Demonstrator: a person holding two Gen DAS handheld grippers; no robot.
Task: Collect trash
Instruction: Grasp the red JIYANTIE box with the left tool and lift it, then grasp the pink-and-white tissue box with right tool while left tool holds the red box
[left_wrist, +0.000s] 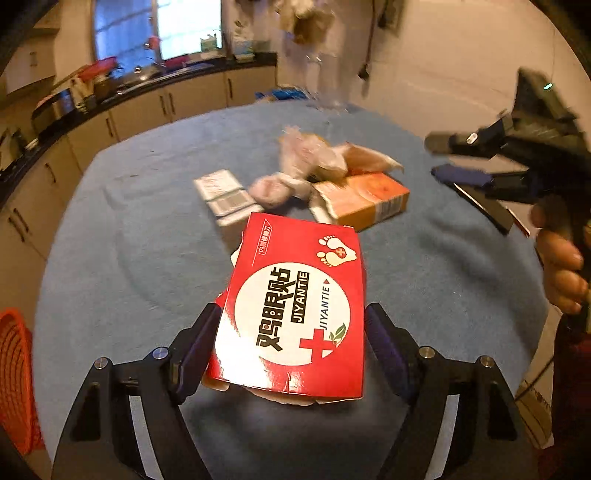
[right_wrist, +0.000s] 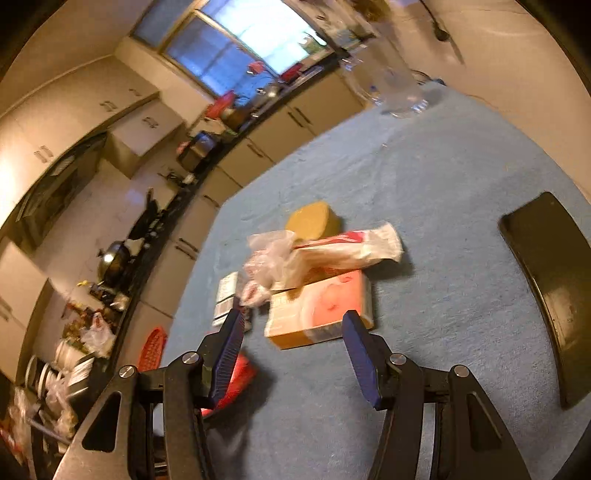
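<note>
We see a blue-covered table (left_wrist: 129, 229) bearing mid-table litter: an orange box (right_wrist: 321, 310), a crumpled plastic bag (right_wrist: 269, 262) and a white packet (right_wrist: 354, 245). Toward its near edge, the left gripper (left_wrist: 291, 336) clamps the red "JIYANTIE" box (left_wrist: 295, 306). The right gripper (right_wrist: 295, 354) hangs apart, empty, before the orange box.

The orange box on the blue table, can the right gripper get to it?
Probably yes. The right gripper is open and empty, pointed at the orange box just ahead. A plastic wrapper lies on the box's far end, but the near sides look clear.
</note>
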